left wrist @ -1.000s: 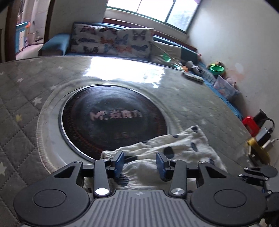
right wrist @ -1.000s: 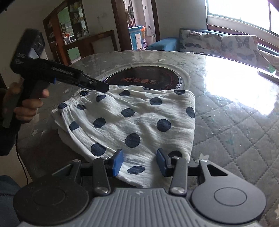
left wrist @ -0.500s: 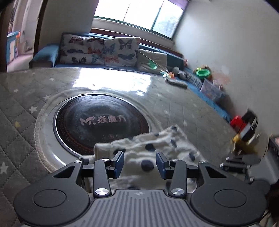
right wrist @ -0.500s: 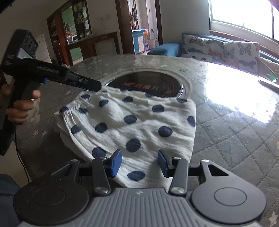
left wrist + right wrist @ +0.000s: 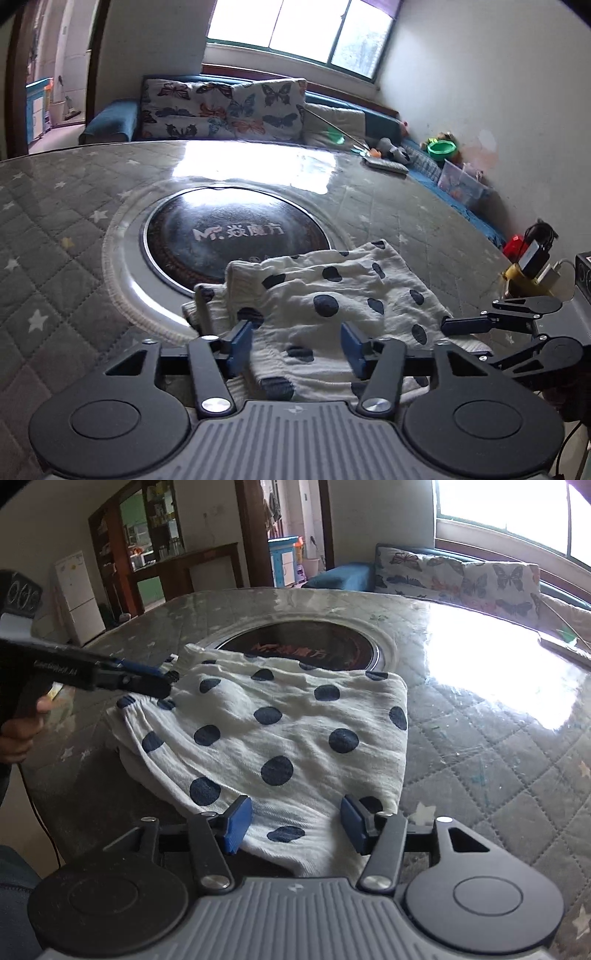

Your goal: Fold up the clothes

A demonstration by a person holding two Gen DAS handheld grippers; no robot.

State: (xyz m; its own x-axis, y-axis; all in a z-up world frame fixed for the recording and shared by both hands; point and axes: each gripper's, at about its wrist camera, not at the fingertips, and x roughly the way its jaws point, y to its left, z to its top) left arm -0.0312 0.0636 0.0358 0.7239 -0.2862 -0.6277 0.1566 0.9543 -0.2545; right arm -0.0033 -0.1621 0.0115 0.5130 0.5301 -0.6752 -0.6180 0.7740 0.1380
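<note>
A white garment with navy dots [image 5: 332,295] lies folded on the quilted table [image 5: 55,240], its far edge over the round black cooktop [image 5: 236,232]. My left gripper [image 5: 295,347] hovers at the garment's near edge. Its jaws are opening, and the cloth lies loose between the blue pads [image 5: 240,343]. My right gripper [image 5: 295,827] is at the other end of the garment [image 5: 288,731]. Its jaws are also opening over the hem, with no pad pressing. The left gripper [image 5: 162,681] shows in the right wrist view at the waistband corner. The right gripper [image 5: 469,339] shows at the right in the left wrist view.
A sofa with butterfly cushions [image 5: 221,110] runs behind the table. A flat dark object [image 5: 384,166] lies on the far table rim. Red and yellow items and a charger [image 5: 528,266] sit past the table's right edge. A person's hand [image 5: 18,734] holds the left tool.
Both grippers' jaws have widened and let the cloth lie loose. The left gripper has drawn back, so more of the garment shows in its view. The right gripper has stayed put.
</note>
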